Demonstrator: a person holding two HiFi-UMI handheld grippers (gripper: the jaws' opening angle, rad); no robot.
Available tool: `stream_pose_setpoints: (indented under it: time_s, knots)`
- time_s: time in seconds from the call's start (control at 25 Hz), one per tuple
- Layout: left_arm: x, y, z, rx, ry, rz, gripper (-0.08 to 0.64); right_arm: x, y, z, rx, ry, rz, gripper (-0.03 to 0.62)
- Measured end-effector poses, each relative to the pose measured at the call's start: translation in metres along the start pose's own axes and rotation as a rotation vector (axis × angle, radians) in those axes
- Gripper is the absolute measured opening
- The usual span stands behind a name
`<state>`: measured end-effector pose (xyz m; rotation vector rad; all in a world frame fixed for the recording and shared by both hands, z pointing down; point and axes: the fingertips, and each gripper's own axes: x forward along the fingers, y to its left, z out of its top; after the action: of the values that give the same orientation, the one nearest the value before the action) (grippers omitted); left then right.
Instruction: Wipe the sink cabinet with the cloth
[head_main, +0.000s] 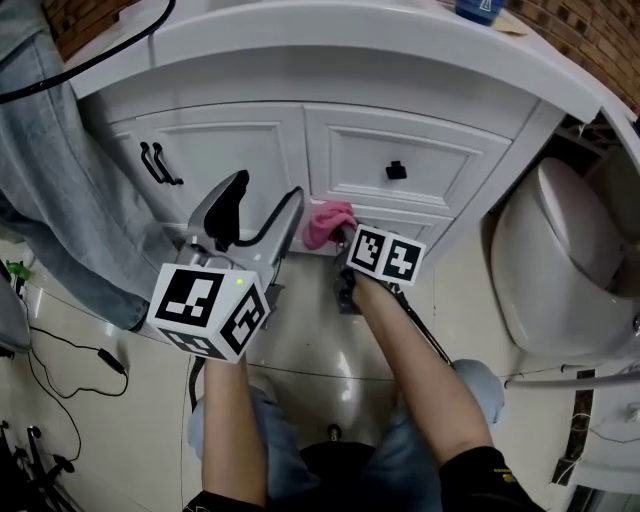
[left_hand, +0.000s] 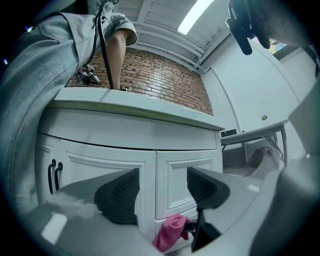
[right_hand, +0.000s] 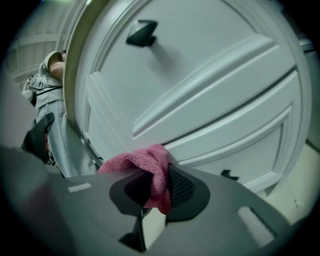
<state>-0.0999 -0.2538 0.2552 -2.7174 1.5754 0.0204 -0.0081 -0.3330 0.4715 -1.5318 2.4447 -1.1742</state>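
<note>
The pink cloth is clamped between the jaws of the right gripper, which are closed on its folds, with a bunched end spilling out over the left jaw. The cloth is pressed against the white front of the sink cabinet, low down, just beneath the drawer with the black knob. The left gripper is held just beside the right one, jaws spread apart and nothing between them; only the cabinet's panels are seen through the gap. It is kept off the cabinet front, pointed at the seam between the door and the drawers. Two black door handles are seen further left. A leg in jeans stands at the cabinet's left end, and a toilet is seen at the right.
</note>
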Motion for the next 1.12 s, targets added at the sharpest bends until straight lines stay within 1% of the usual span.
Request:
stream_pose_setpoints:
  time_s: [0.12, 0.2, 0.36, 0.4, 0.48, 0.52, 0.56, 0.6, 0.72, 0.8, 0.84, 0.92, 0.96, 1.0, 1.04, 1.12]
  knots:
    - [0.01, -0.014, -0.002, -0.007, -0.003, -0.029, 0.301, -0.037, -0.056, 0.014, 0.018, -0.002, -0.133, 0.052]
    - [0.015, -0.023, -0.003, -0.011, -0.003, -0.047, 0.301, -0.067, -0.094, 0.026, 0.033, -0.027, -0.238, 0.052]
    - [0.02, -0.032, -0.001, -0.035, -0.021, -0.064, 0.301, -0.132, -0.163, 0.059, 0.083, -0.141, -0.461, 0.052]
    - [0.021, -0.033, 0.0, -0.042, -0.026, -0.064, 0.301, -0.143, -0.173, 0.066, 0.078, -0.164, -0.501, 0.052]
    - [0.022, -0.032, 0.0, -0.052, -0.03, -0.063, 0.301, -0.148, -0.179, 0.071, 0.054, -0.184, -0.525, 0.052]
    - [0.023, -0.032, 0.0, -0.054, -0.03, -0.061, 0.301, -0.143, -0.174, 0.067, 0.039, -0.182, -0.515, 0.052]
    - [0.023, -0.031, -0.001, -0.053, -0.029, -0.058, 0.301, -0.132, -0.163, 0.059, 0.017, -0.165, -0.487, 0.052]
    - [0.023, -0.03, -0.002, -0.052, -0.028, -0.054, 0.301, -0.115, -0.147, 0.047, -0.011, -0.133, -0.438, 0.052]
    - [0.023, -0.025, -0.004, -0.048, -0.023, -0.041, 0.301, -0.052, -0.078, -0.001, -0.064, -0.009, -0.214, 0.052]
    - [0.023, -0.022, -0.004, -0.038, -0.018, -0.033, 0.301, -0.017, -0.036, -0.024, -0.052, 0.043, -0.077, 0.052]
    - [0.022, -0.02, -0.004, -0.032, -0.014, -0.028, 0.301, -0.002, -0.02, -0.032, -0.03, 0.056, -0.02, 0.052]
    - [0.018, -0.015, -0.005, -0.026, -0.002, -0.015, 0.301, 0.02, 0.002, -0.042, 0.038, 0.06, 0.061, 0.052]
    - [0.015, -0.013, -0.006, -0.029, 0.001, -0.01, 0.301, 0.026, 0.007, -0.045, 0.068, 0.056, 0.074, 0.052]
    - [0.013, -0.011, -0.005, -0.035, 0.001, -0.008, 0.301, 0.029, 0.007, -0.046, 0.084, 0.053, 0.064, 0.052]
    - [0.012, -0.01, -0.003, -0.042, -0.005, -0.008, 0.301, 0.029, 0.002, -0.046, 0.081, 0.05, 0.033, 0.052]
    - [0.013, -0.01, 0.001, -0.056, -0.022, -0.019, 0.3, 0.02, -0.017, -0.038, 0.055, 0.037, -0.064, 0.052]
